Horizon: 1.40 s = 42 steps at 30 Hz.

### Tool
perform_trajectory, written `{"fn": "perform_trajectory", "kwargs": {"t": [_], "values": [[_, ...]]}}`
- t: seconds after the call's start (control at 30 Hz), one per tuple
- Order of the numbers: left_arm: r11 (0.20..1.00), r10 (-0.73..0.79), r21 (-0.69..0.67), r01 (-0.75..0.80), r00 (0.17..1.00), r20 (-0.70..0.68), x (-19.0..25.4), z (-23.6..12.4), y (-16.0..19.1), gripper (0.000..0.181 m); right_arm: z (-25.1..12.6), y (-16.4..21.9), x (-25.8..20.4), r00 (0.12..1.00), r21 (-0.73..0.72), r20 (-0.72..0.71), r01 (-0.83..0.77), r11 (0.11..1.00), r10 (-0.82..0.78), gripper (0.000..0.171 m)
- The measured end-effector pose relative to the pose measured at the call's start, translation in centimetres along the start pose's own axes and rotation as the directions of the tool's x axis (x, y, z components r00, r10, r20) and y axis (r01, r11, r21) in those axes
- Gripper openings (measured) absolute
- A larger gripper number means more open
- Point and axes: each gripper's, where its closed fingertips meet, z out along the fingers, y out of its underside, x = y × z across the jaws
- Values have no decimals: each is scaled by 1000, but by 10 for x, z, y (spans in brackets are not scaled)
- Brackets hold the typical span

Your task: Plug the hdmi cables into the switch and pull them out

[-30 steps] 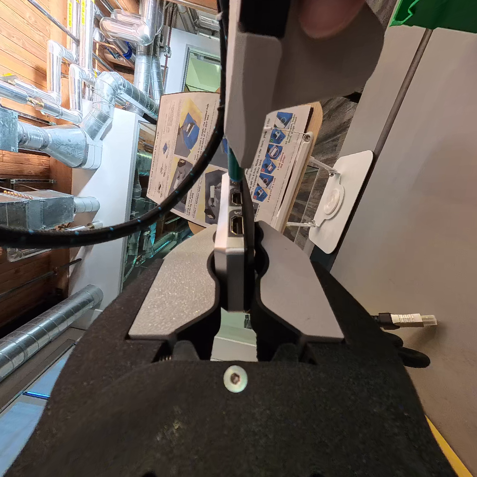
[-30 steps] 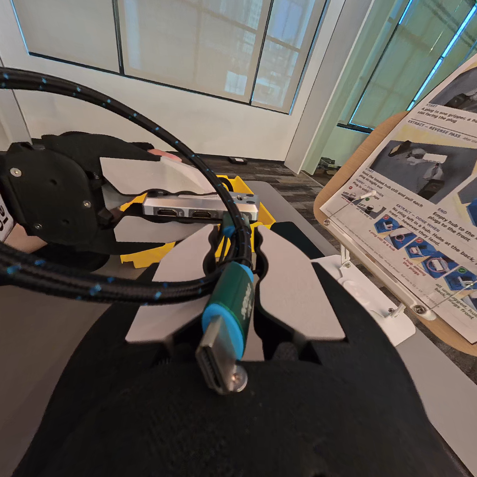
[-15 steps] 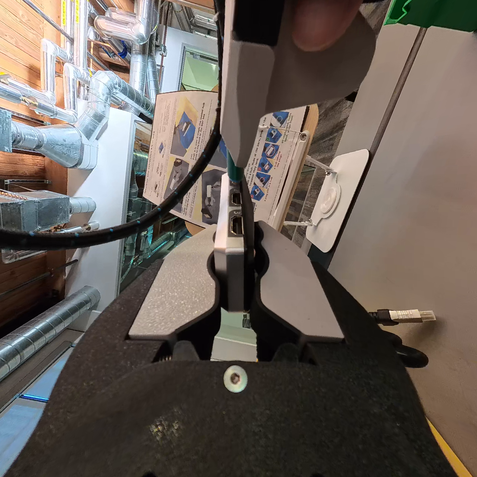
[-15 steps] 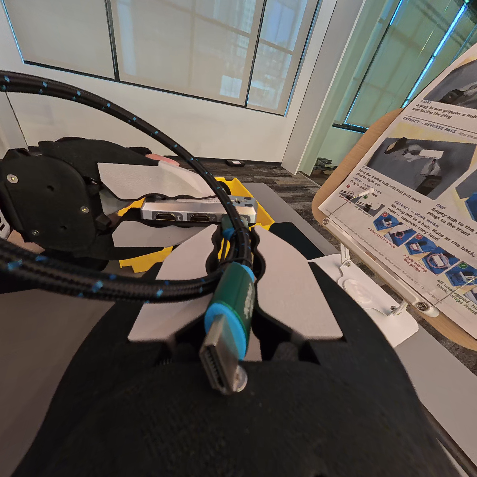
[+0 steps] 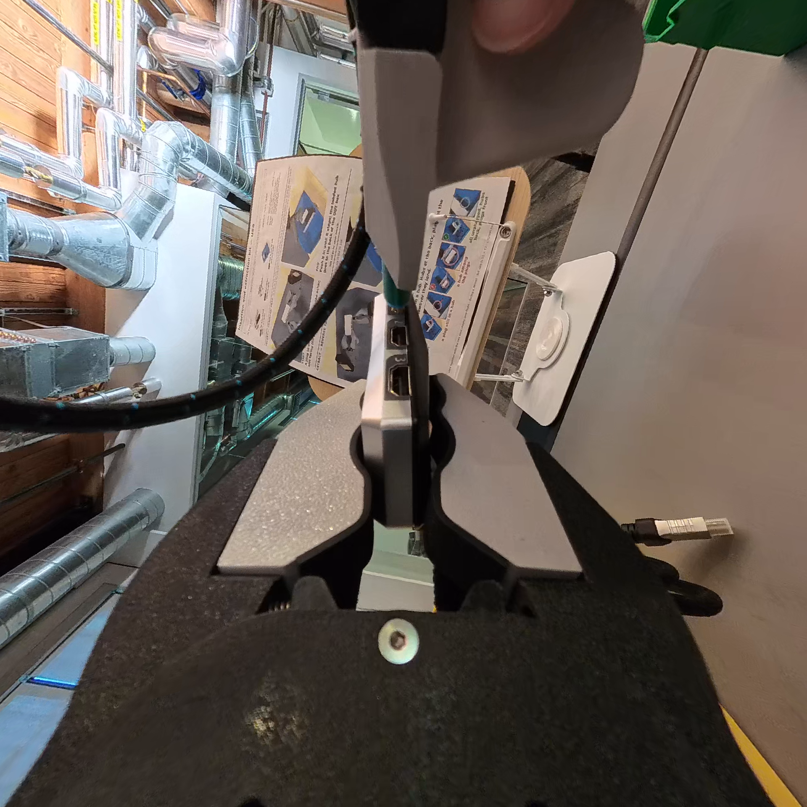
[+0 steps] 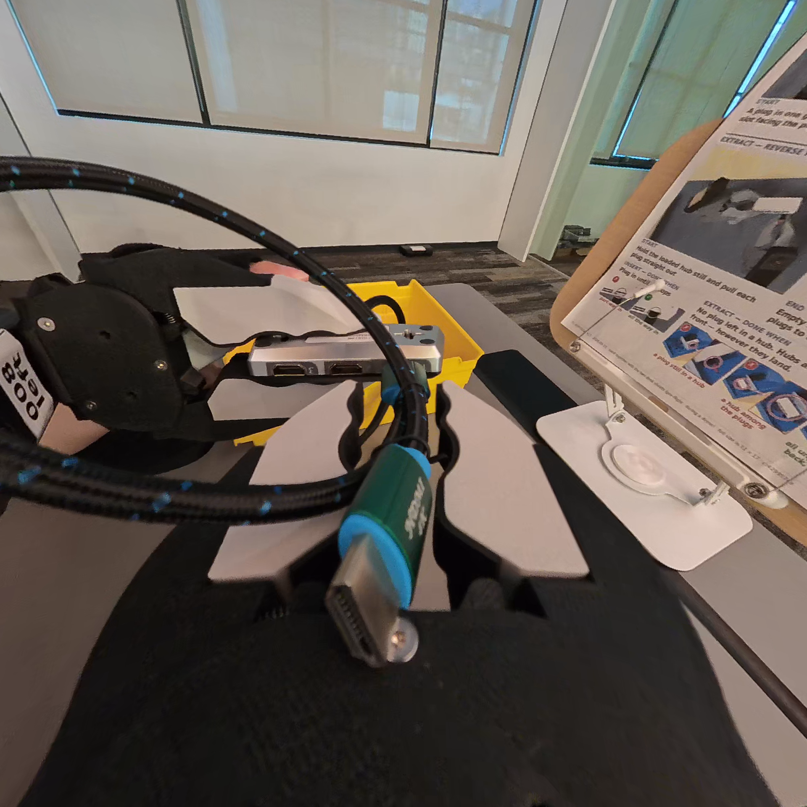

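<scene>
My left gripper (image 5: pixel 399 384) is shut on the silver HDMI switch (image 5: pixel 388 458) and holds it edge-on above the table. Two empty ports face the right gripper (image 6: pixel 399 391). It is shut on the green plug (image 6: pixel 393 384) of a black braided cable (image 6: pixel 218 209), right at the switch's (image 6: pixel 305 353) end port. How deep the plug sits is hidden. The cable loops left and back, and its other green and blue plug (image 6: pixel 384 537) hangs free over the right gripper's body. The right gripper's fingers (image 5: pixel 393 174) show at the top of the left wrist view.
A yellow bin (image 6: pixel 454 345) stands behind the switch. An instruction board (image 6: pixel 698 305) on a white stand (image 6: pixel 633 480) is at the right. Another cable with a silver plug (image 5: pixel 681 528) lies on the grey table (image 5: pixel 698 349). A green bin (image 5: pixel 720 22) is at the far edge. Left tips to right tips: about 5 cm.
Both grippers keep their hold and have shifted only slightly together. The free plug has swung a little. The plug stays at the switch's end port.
</scene>
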Motion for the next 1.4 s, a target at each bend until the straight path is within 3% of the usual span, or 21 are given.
{"fn": "perform_trajectory", "kwargs": {"t": [0.43, 0.73, 1.07, 1.4], "values": [[999, -37, -12, 36, 999, -32, 6, 2, 0, 22, 1, 3, 5, 998, 5, -27, 48, 999, -48, 20], [997, 75, 10, -76, 993, 95, 5, 5, -3, 28, 3, 1, 4, 997, 13, -47, 54, 998, -53, 20], [999, -35, -29, 34, 999, -20, 17, 12, 9, 25, 12, 14, 10, 997, 8, -60, -45, 999, 46, 20], [996, -85, 1, 85, 995, -47, 18, 14, 11, 25, 13, 13, 10, 994, 9, -98, -37, 999, 38, 20]]}}
